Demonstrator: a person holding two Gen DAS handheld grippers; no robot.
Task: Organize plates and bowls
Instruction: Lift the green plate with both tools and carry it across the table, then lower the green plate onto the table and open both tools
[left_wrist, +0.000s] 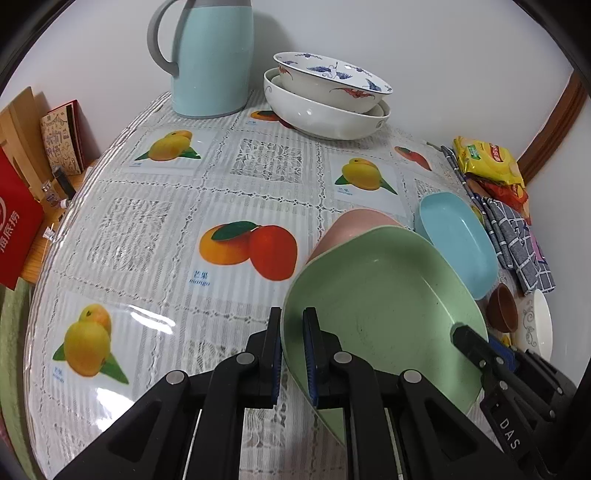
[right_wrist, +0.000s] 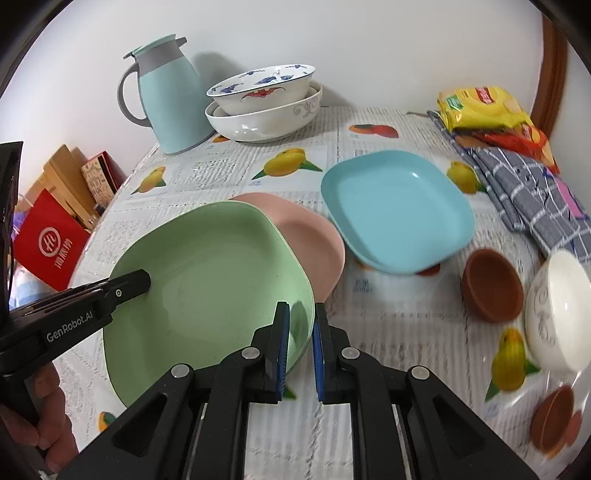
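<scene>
Two hand-held grippers: we pinch the green plate (right_wrist: 207, 280) by opposite rims, left hand-held gripper (left_wrist: 291, 354) and right hand-held gripper (right_wrist: 301, 347) both clamped.
Overlap: pink plate (right_wrist: 314, 240) underneath.
Open surface (left_wrist: 155, 221): leftward.

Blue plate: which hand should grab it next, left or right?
Probably right. The blue plate lies just beyond the right gripper, on its side. The left gripper clamps the green plate at the opposite rim and would have to cross it and the pink plate. Both grip the green plate now.
</scene>
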